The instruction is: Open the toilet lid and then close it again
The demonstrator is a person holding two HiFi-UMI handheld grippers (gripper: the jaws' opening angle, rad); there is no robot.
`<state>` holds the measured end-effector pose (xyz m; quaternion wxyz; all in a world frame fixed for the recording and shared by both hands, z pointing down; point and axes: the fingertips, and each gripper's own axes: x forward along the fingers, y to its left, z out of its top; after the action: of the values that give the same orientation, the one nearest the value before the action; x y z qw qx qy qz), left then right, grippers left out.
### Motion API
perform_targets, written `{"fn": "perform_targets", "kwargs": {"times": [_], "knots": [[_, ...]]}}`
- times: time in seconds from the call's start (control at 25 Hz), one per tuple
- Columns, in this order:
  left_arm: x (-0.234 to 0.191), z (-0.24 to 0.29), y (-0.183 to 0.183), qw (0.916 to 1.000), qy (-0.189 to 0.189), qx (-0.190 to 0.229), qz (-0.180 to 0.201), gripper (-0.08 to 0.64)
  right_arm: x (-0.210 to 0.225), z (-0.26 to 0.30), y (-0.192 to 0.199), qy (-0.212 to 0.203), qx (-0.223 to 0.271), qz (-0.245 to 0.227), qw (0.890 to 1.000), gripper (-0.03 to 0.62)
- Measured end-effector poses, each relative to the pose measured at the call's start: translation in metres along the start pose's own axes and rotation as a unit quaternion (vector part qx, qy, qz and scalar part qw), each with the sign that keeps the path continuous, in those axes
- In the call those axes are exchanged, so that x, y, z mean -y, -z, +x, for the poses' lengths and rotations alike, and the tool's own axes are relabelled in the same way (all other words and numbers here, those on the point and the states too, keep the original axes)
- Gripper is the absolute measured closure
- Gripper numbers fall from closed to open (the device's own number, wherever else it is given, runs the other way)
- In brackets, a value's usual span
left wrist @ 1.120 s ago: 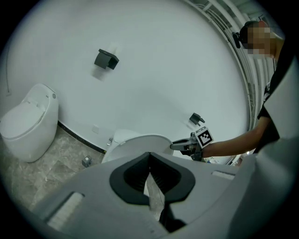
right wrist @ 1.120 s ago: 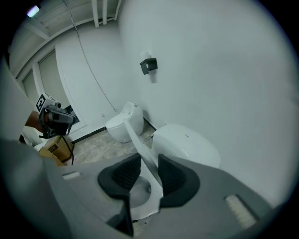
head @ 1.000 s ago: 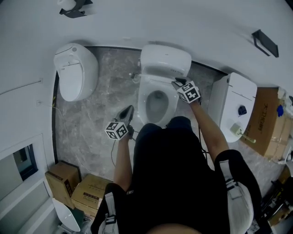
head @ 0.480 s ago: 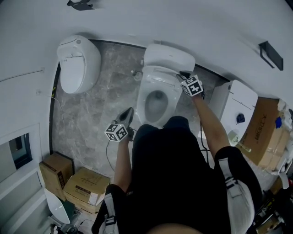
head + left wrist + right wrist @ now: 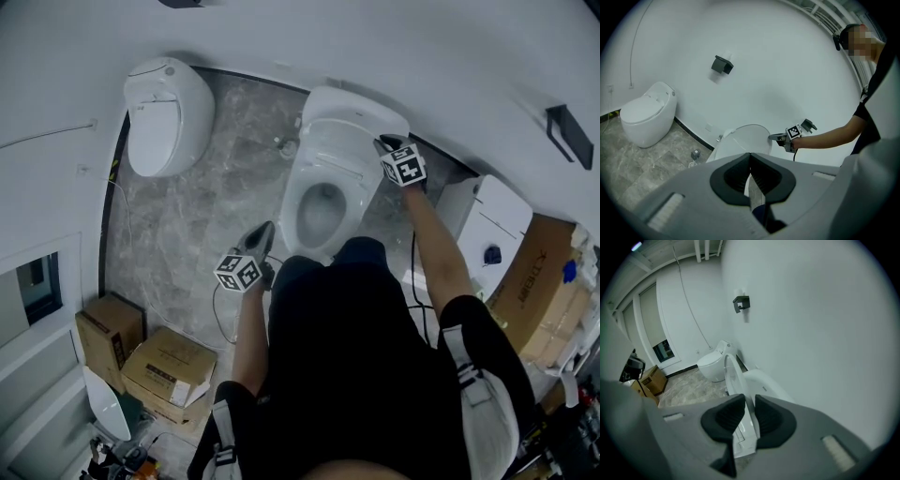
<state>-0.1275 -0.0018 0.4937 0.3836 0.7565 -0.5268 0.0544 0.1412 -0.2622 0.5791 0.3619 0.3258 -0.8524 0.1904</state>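
The left hand-held gripper [image 5: 750, 171] hangs low beside the toilet with its jaws pressed together on nothing. It takes no part in the work here.

The right hand-held gripper [image 5: 749, 401] has the thin side edge of the white plastic toilet lid [image 5: 732, 373] running up between its jaws. The jaws are closing on the edge, though the pads do not seem to bite yet.

Just past its tips the lid stands upright, leaning back toward the white ceramic tank [image 5: 764, 383] and the wall. Below this gripper, the white oval seat [image 5: 298, 192] lies flat with the bowl exposed.

The opening half looks done. What remains, I judge, is to grip the lid and lower it onto the seat.
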Motion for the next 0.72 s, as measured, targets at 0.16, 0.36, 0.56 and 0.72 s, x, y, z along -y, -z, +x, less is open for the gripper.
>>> {"fn": "perform_targets", "kwargs": {"times": [0.16,0.36,0.56,0.72], "knots": [[0.001,-0.001,0.002,0.9999,-0.010,0.002,-0.003,0.549,0.018,0.007,0.001,-0.001,-0.004,0.000,1.000,0.523],[-0.001,-0.003,0.004,0.9998,-0.019,0.003,-0.008,0.549,0.024,0.011,0.000,-0.004,-0.002,-0.011,1.000,0.528],[0.001,-0.002,0.005,0.9998,-0.017,0.004,-0.007,0.549,0.023,0.010,0.003,-0.004,-0.012,-0.020,1.000,0.526],[0.002,-0.002,0.006,1.0000,-0.007,0.002,-0.003,0.549,0.014,-0.010,0.008,0.018,-0.013,-0.076,0.997,0.522]]}}
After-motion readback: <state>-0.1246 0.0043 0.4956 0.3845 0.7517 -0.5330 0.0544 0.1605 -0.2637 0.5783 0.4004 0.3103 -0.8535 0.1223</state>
